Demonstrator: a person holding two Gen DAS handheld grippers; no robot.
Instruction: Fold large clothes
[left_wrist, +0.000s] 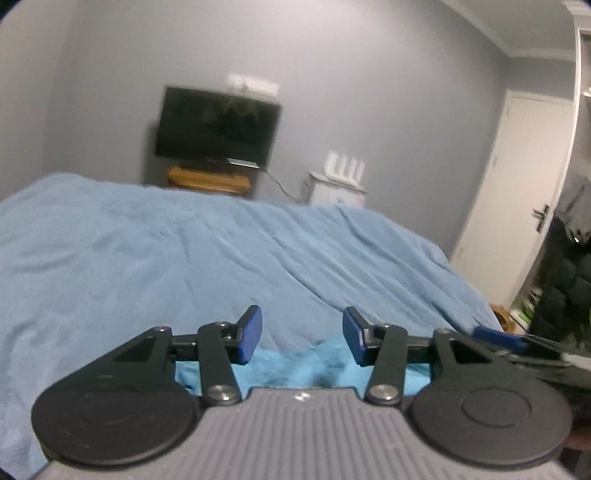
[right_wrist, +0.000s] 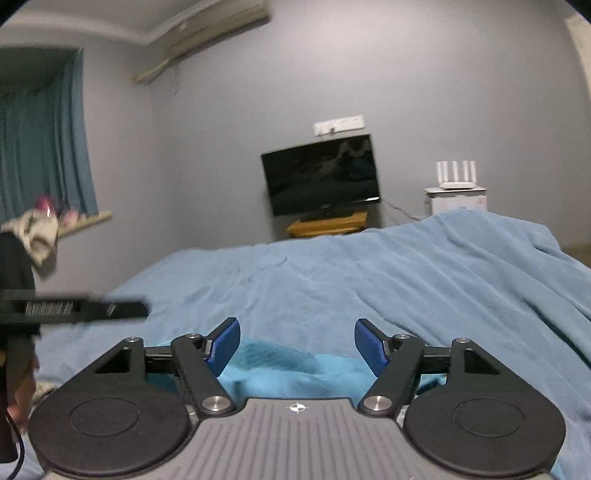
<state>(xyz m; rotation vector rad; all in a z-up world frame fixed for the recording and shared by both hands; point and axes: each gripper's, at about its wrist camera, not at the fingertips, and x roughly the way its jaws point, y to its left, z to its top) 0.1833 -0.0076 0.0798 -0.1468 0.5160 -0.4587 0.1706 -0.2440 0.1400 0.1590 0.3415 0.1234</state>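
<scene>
Left wrist view: the left gripper (left_wrist: 303, 338) points across a bed (left_wrist: 147, 258) covered with a pale blue blanket (left_wrist: 258, 251). Its jaws stand apart with nothing between the blue pads (left_wrist: 251, 334); no cloth is held. A brighter turquoise garment (left_wrist: 295, 369) lies on the blanket at 6 o'clock, directly below the fingertips and apart from them. The blanket is rumpled, with long creases running toward 4 o'clock. Beyond the bed, a dark TV (left_wrist: 218, 125) hangs against the grey wall (left_wrist: 369, 92) at 11 o'clock, above a wooden stand (left_wrist: 208, 181). A white cabinet (left_wrist: 336, 190) carrying a white router (left_wrist: 343, 162) stands at 1 o'clock. A white door (left_wrist: 517, 221) is at 3 o'clock. The right gripper (left_wrist: 517, 343) enters blurred at 4 o'clock.

Right wrist view: the right gripper (right_wrist: 297, 347) also holds nothing, jaws wide apart. The garment (right_wrist: 291, 365) lies below it at 6 o'clock on the blanket (right_wrist: 406, 288). The TV (right_wrist: 321, 173) is at 12 o'clock, the router (right_wrist: 456, 175) at 2 o'clock. A blue curtain (right_wrist: 40, 147) hangs at 9 o'clock, an air conditioner (right_wrist: 207, 33) is mounted at 11 o'clock. The left gripper (right_wrist: 74, 308) shows blurred at 9 o'clock.
</scene>
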